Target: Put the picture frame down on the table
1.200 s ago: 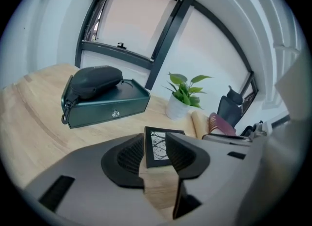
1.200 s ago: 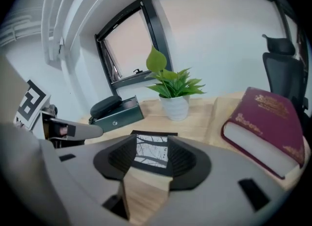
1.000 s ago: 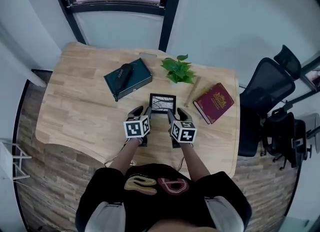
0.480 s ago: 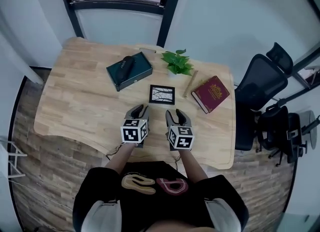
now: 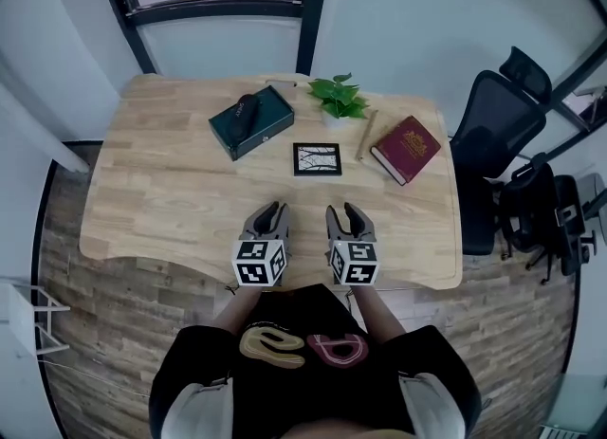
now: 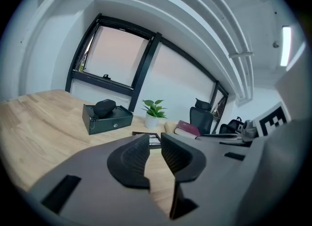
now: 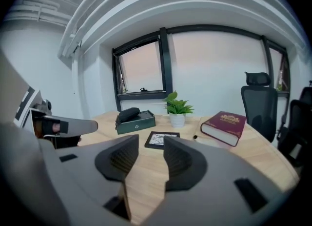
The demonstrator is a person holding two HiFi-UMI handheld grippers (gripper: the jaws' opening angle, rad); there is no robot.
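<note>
The picture frame (image 5: 317, 158), black-edged with a pale branching print, lies flat on the wooden table (image 5: 161, 200) a little past its middle. Both grippers hover side by side over the table's near edge, well short of the frame. My left gripper (image 5: 269, 212) is open with nothing between its jaws, and the frame (image 6: 151, 135) shows far off through its gap (image 6: 153, 144). My right gripper (image 5: 343, 211) is open too. Its jaws have just been closing a little, with nothing between them. The frame (image 7: 162, 139) lies beyond its tips (image 7: 151, 149).
A dark green box (image 5: 249, 121) with a black pouch on top sits at the back left. A potted plant (image 5: 338, 98), a thin wooden stick (image 5: 365, 135) and a red book (image 5: 406, 148) stand at the back right. A black office chair (image 5: 493, 134) is beside the table's right end.
A second ago both grippers were at the frame's sides. They have since drawn back toward the person and the table's near edge, rising a little. The frame stays lying on the table.
</note>
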